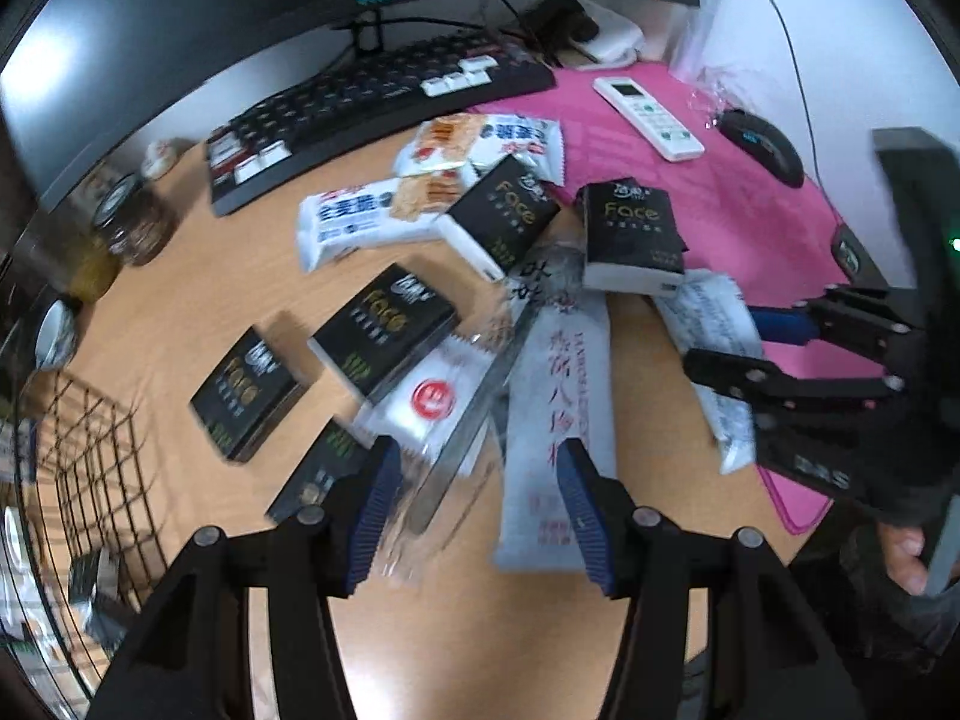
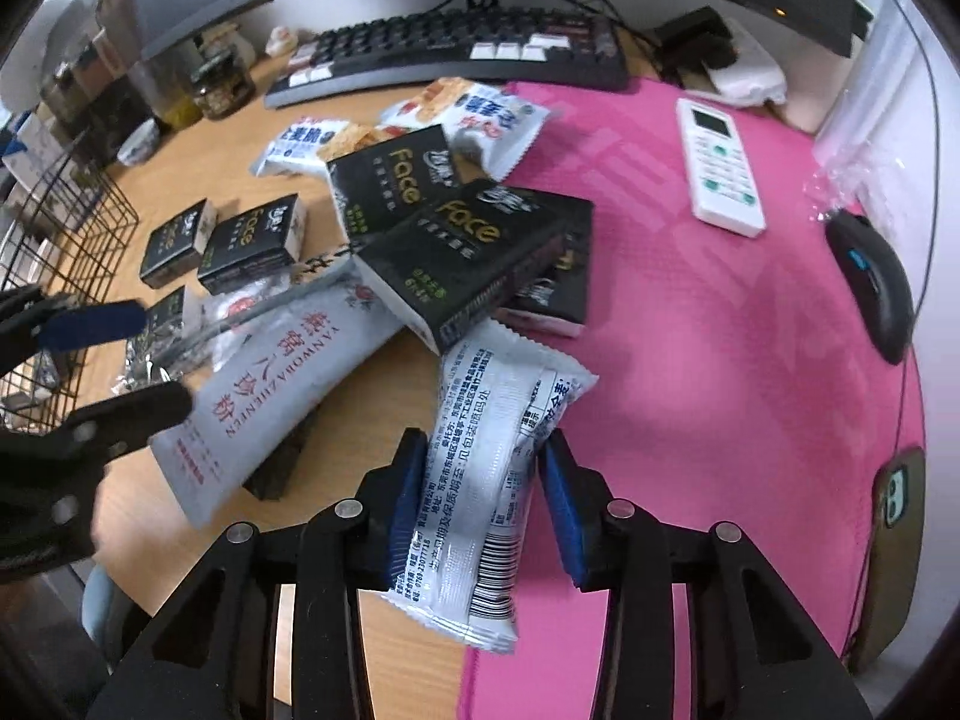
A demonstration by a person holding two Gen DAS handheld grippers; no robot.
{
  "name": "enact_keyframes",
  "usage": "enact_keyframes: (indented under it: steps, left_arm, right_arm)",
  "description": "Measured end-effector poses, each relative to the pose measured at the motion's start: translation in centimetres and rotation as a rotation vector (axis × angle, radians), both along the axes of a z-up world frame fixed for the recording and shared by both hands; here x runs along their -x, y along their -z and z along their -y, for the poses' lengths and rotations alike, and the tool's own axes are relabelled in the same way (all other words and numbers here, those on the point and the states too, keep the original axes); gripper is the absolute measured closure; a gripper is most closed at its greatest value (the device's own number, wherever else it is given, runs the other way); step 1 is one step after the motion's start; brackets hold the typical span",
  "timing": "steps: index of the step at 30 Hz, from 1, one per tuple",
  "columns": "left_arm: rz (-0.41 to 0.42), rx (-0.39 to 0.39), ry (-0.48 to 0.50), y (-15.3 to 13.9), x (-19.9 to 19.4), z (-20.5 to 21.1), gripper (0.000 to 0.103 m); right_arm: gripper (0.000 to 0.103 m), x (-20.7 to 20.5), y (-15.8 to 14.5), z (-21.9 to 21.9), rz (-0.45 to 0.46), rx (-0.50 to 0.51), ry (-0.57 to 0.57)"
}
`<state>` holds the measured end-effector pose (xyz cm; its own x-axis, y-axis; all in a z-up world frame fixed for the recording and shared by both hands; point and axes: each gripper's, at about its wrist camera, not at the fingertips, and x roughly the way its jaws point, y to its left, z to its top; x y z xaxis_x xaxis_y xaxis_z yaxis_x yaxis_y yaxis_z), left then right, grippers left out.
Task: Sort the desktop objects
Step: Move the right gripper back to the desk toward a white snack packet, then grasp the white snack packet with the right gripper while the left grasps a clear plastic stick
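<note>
right claw (image 2: 480,504) clamped on white snack pack (image 2: 486,480), lower centre of frame, long axis running up-frame along fingers. left claw (image 1: 480,510) apart over clear wrapper (image 1: 444,468) (blurred) and white sachet (image 1: 555,396). wire basket (image 2: 66,228) at left edge, nearer left hand.

Both wrist views look steeply down, close, sharing the packet pile (image 1: 558,360).

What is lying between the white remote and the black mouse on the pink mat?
Only bare pink mat lies between the white remote and the black mouse, seen clearest in the right wrist view. Crinkly clear plastic sits just behind the gap.
</note>
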<state>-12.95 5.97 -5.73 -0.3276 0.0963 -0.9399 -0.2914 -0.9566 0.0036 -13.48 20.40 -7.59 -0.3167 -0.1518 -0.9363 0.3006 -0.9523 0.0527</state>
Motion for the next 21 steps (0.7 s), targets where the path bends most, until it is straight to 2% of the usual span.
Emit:
enact_keyframes:
  steps: [5, 7, 9, 10, 12, 13, 15, 18, 21]
  left_arm:
    - [0.026, 0.012, 0.008, 1.3, 1.5, -1.0, 0.043]
    - [0.034, 0.003, 0.013, 1.5, 1.8, -1.1, 0.047]
    - [0.046, -0.025, 0.014, 1.5, 2.0, -0.9, 0.061]
    - [0.051, -0.035, 0.014, 1.5, 2.0, -0.8, 0.063]
    - [0.051, -0.042, 0.005, 1.4, 2.1, -0.7, 0.077]
    - [0.052, -0.049, 0.0, 1.4, 2.1, -0.6, 0.078]
    - [0.054, -0.059, -0.001, 1.4, 2.1, -0.5, 0.087]
    - [0.057, -0.07, -0.006, 1.4, 1.8, -0.3, 0.088]
    - [0.054, -0.046, 0.013, 1.5, 1.4, -0.4, 0.088]
  right_arm:
    - [0.064, 0.0, 0.3, -1.3, 0.017, 0.034, 0.018]
    - [0.064, 0.1, 0.4, -1.7, 0.018, 0.038, 0.02]
    - [0.064, 0.2, 0.4, -1.9, 0.021, 0.046, 0.019]
    - [0.064, 0.3, 0.4, -1.9, 0.023, 0.053, 0.02]
    - [0.064, 0.4, 0.5, -1.9, 0.023, 0.056, 0.02]
    - [0.064, 0.5, 0.5, -1.9, 0.024, 0.059, 0.02]
    - [0.064, 0.5, 0.6, -1.8, 0.026, 0.061, 0.017]
    - [0.064, 0.6, 0.7, -1.7, 0.028, 0.065, 0.017]
    - [0.064, 0.6, 0.6, -1.8, 0.026, 0.069, 0.02]
